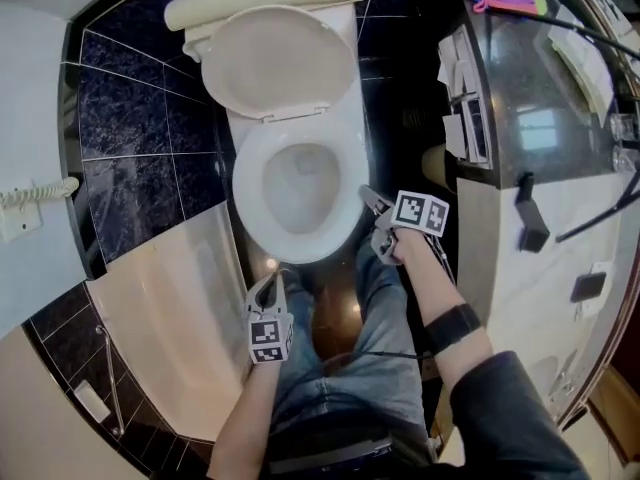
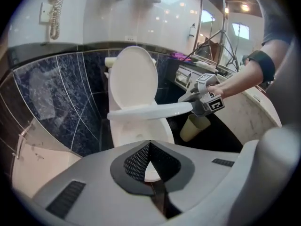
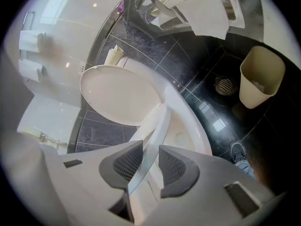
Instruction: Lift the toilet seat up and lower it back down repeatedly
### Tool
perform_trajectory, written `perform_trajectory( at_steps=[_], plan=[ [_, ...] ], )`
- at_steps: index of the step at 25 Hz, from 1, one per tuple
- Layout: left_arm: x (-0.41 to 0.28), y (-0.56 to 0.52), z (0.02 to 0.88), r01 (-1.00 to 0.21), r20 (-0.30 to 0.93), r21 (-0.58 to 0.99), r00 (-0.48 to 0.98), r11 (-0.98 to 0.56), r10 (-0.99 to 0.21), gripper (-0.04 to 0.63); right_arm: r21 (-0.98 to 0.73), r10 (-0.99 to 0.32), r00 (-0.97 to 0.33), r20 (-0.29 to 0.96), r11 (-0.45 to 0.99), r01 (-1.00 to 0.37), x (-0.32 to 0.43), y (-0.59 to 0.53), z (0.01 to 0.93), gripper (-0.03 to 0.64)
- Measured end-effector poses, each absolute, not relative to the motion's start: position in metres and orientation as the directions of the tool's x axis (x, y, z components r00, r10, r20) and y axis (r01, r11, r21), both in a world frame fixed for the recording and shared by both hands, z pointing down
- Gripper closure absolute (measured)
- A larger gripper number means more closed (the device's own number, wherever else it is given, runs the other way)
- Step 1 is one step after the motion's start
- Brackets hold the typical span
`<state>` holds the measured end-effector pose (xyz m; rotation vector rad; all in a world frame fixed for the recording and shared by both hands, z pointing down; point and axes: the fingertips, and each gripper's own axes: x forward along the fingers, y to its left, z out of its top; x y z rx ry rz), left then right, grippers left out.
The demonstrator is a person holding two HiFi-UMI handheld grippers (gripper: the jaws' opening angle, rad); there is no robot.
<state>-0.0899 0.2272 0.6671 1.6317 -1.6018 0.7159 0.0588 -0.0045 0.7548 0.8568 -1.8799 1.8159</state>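
Observation:
The white toilet seat (image 2: 150,111) hangs part-raised above the bowl (image 2: 136,133), while the lid (image 1: 280,63) stands upright against the tank. My right gripper (image 1: 377,215) is shut on the seat's right rim, which runs between its pads (image 3: 174,166) in the right gripper view. From the left gripper view, that gripper (image 2: 195,102) grips the seat's right end. My left gripper (image 1: 272,278) hovers in front of the bowl, apart from the seat. Its jaws (image 2: 150,147) are shut with nothing in them.
A beige waste bin (image 3: 261,76) stands on the dark floor right of the toilet, near a floor drain (image 3: 225,84). The bathtub (image 1: 170,308) lies to the left and the vanity counter (image 1: 540,98) to the right. The person's legs (image 1: 350,368) are before the bowl.

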Motion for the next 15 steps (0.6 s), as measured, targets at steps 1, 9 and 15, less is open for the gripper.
perform_trajectory(
  at_steps=[1, 9, 15],
  plan=[
    [-0.089, 0.220, 0.670, -0.990, 0.804, 0.127, 0.072, 0.053, -0.590, 0.595, -0.748, -0.152, -0.737, 0.658, -0.015, -0.664, 0.057, -0.008, 0.750, 0.488],
    [-0.095, 0.150, 0.646, -0.978, 0.736, 0.157, 0.024, 0.136, -0.676, 0.595, -0.744, -0.141, -0.736, 0.662, -0.014, -0.668, 0.048, -0.024, 0.730, 0.486],
    [-0.106, 0.120, 0.622, -0.977, 0.717, 0.140, -0.011, 0.159, -0.697, 0.595, -0.754, -0.168, -0.738, 0.654, -0.062, -0.654, 0.043, -0.042, 0.710, 0.482]
  ],
)
